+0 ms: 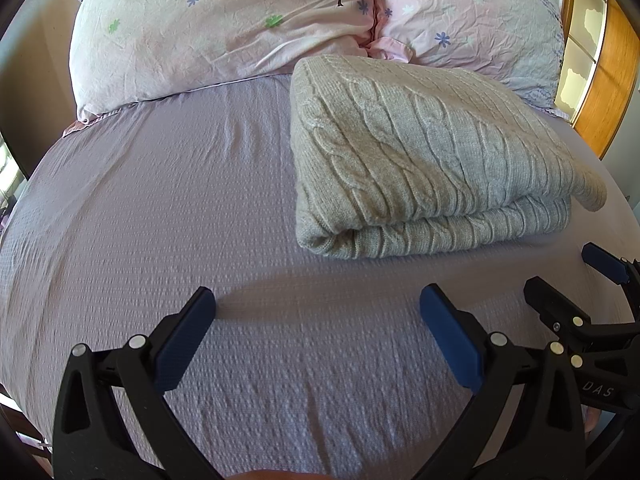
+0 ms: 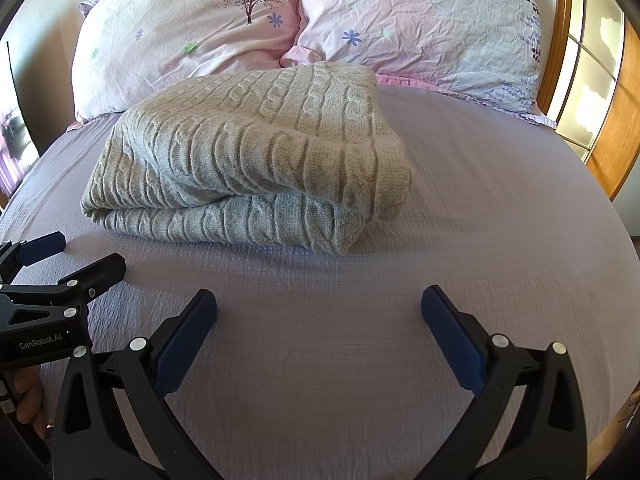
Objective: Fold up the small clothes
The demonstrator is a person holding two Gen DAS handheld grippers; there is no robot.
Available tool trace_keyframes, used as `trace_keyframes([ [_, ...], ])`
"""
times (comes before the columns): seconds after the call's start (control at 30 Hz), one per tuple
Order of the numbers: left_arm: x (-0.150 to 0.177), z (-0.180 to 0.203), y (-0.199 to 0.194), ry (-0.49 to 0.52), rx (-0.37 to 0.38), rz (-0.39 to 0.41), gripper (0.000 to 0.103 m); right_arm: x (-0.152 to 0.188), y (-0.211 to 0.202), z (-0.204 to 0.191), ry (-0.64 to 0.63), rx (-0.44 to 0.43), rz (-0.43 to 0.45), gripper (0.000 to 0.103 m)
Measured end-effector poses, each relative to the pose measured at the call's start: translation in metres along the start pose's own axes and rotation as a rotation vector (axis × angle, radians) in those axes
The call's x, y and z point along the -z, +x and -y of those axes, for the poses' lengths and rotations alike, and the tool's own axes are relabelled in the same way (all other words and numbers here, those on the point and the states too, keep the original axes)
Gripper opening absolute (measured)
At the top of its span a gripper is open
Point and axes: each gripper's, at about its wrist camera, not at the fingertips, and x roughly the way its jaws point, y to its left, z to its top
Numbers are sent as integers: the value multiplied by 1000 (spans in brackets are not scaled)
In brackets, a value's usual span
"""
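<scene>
A beige cable-knit sweater (image 1: pixel 412 160) lies folded in a thick stack on the lilac bed sheet (image 1: pixel 160 220), also seen in the right wrist view (image 2: pixel 256 160). My left gripper (image 1: pixel 318 304) is open and empty, held above the sheet in front of the sweater's near left corner. My right gripper (image 2: pixel 319 304) is open and empty, in front of the sweater's near right corner. Each gripper shows at the edge of the other's view: the right gripper (image 1: pixel 568 276) and the left gripper (image 2: pixel 76 256). Neither touches the sweater.
Two pink floral pillows (image 2: pixel 192 40) (image 2: pixel 420 28) lie at the head of the bed behind the sweater. A wooden frame with glass panes (image 2: pixel 592 80) stands at the far right. Bare sheet (image 2: pixel 500 200) lies right of the sweater.
</scene>
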Motion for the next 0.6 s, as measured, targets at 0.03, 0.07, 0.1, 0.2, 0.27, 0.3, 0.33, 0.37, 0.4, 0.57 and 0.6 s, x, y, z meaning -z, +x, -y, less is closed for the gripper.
trace_keyframes([
  [0.03,0,0,0,0,0,0,101,0,0,0,0,0,0,102],
  [0.07,0,0,0,0,0,0,101,0,0,0,1,1,0,102],
  [0.1,0,0,0,0,0,0,101,0,0,0,1,1,0,102],
  [0.2,0,0,0,0,0,0,101,0,0,-1,1,1,0,102],
  [0.27,0,0,0,1,0,0,101,0,0,0,1,1,0,102],
  [0.3,0,0,0,1,1,0,101,0,0,-1,2,2,1,102],
  [0.33,0,0,0,1,0,0,101,0,0,-1,2,2,1,102],
  [0.37,0,0,0,1,1,0,101,0,0,-1,2,2,1,102],
  [0.4,0,0,0,1,1,0,101,0,0,-1,2,2,1,102],
  [0.57,0,0,0,1,0,0,101,0,1,-1,3,3,1,102],
  [0.6,0,0,0,1,0,0,101,0,1,-2,4,3,1,102],
])
